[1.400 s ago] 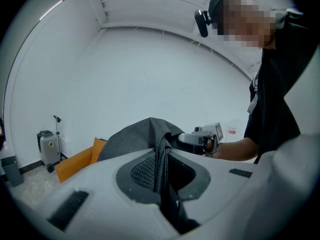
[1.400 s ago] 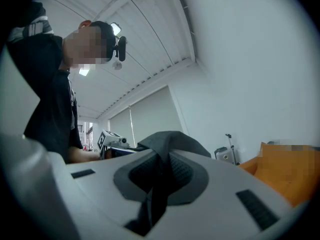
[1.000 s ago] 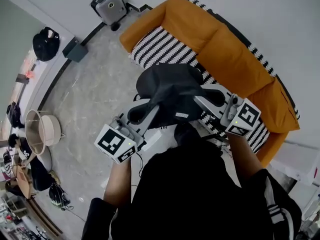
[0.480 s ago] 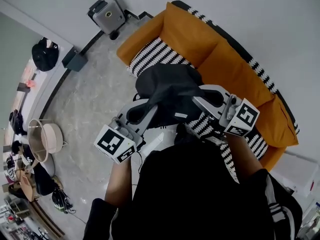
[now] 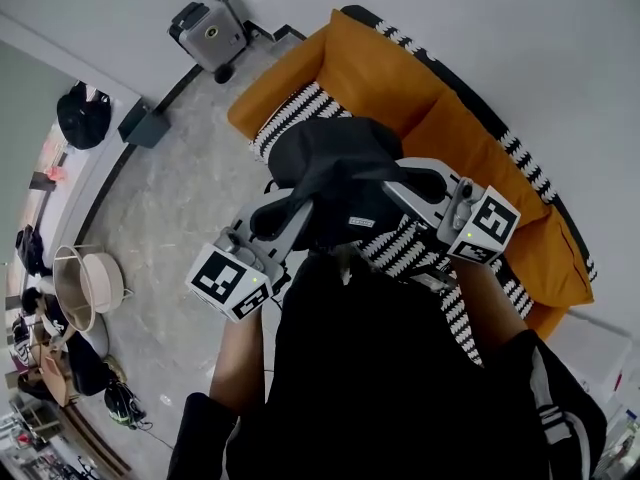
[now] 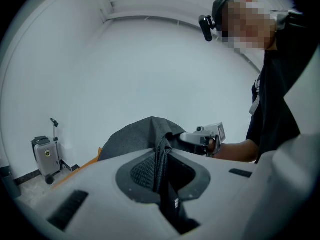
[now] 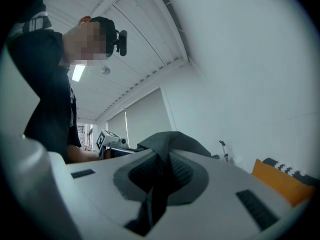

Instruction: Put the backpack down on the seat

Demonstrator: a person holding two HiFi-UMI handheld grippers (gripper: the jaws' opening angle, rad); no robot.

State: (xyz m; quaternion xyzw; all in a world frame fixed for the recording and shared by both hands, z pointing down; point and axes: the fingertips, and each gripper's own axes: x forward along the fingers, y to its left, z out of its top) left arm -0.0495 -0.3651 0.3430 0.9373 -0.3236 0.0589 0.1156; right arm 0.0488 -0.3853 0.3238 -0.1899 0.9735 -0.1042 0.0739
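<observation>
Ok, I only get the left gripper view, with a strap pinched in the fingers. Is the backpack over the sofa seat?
Observer: Yes. In the head view the backpack appears to hang over the striped seat of the orange sofa.
Operator: Is the right gripper holding too?
Observer: Yes, its own view shows its fingers shut on a dark strap.
Operator: Which part of the seat?
Observer: Seat stripes show on both sides of the backpack, to its left and lower right in the head view.
</observation>
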